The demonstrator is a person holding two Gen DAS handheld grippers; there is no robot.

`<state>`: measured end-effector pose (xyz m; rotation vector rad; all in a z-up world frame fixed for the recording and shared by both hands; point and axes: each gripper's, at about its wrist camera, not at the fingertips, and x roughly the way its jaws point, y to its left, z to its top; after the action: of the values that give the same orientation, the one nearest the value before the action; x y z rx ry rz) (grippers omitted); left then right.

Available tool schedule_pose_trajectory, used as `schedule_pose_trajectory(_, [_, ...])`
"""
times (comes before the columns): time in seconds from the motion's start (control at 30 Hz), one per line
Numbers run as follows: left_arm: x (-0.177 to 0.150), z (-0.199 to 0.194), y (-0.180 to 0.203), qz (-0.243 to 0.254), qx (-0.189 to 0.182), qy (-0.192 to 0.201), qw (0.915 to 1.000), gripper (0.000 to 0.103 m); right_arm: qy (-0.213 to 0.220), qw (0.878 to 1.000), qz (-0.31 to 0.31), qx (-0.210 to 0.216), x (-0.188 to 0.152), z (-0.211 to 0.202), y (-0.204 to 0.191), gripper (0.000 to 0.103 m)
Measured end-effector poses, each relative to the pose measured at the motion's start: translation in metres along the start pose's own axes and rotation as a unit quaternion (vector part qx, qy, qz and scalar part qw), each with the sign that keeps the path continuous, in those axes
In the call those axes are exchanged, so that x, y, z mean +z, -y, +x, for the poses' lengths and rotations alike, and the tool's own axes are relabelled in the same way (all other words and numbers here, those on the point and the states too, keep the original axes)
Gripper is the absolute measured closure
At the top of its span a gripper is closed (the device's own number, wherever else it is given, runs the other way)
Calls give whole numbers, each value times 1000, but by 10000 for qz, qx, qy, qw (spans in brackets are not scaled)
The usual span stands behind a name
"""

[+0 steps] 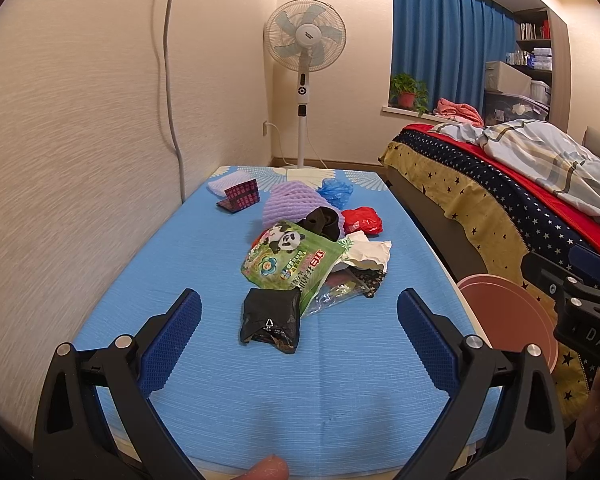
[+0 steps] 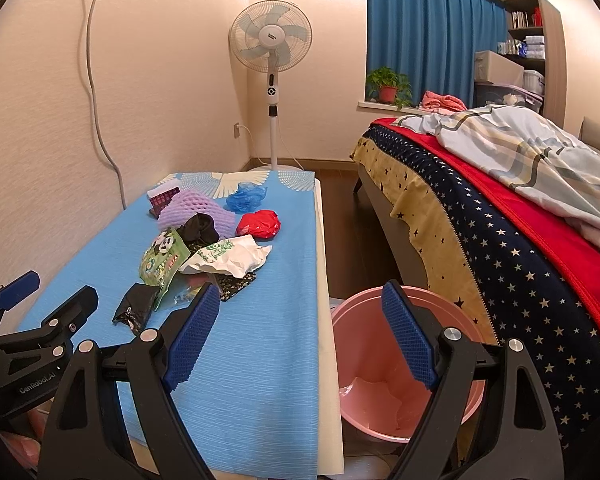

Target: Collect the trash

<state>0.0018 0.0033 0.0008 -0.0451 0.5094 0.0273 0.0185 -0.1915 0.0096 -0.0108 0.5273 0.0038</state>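
Now both tongs, left (image 1: 299, 322) and right (image 2: 302, 330), are gaping empty, trash (image 1: 300, 256) lying at twelve o'clock on the bench (image 1: 204, 280), bin (image 2: 404, 364) at four.

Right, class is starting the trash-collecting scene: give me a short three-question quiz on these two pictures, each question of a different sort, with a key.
1. True or false: the left gripper is closed on the black wrapper.
2. Multiple choice: the pink bin stands
A. on the blue table cover
B. on the floor between table and bed
C. on the bed
3. Fill in: the green packet shows a picture of a ____.

Key
1. False: both it and the right gripper are open and hold nothing.
2. B
3. panda
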Motion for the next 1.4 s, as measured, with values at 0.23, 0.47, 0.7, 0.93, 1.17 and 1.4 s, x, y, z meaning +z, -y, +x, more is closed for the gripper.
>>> schedule_pose_trajectory(0.23, [1,-2,3,-17,14,12,10000,8,0,10000,24,29,3,1,-2,26])
schedule_pose_trajectory(0.47, [10,-2,0,-75,24,91,9999,8,-9,9998,112,178,9,-1,-2,36])
schedule_pose_trajectory(0.7, [34,-6,-3,-109,37,319,9994,8,114,9992,-18,387,32,-6,-3,47])
schedule_pose_trajectory(0.93, [77,-6,-8,-112,-149,429,9989,11,165,9964,-5,826,89,-2,8,60])
schedule_pose_trajectory(1.17, [135,9,-11,248,-436,603,9969,24,242,9911,-26,1310,155,26,16,72])
schedule_pose_trajectory(1.4, [175,60,-22,481,-966,386,9934,44,345,9866,-124,1591,198,73,12,74])
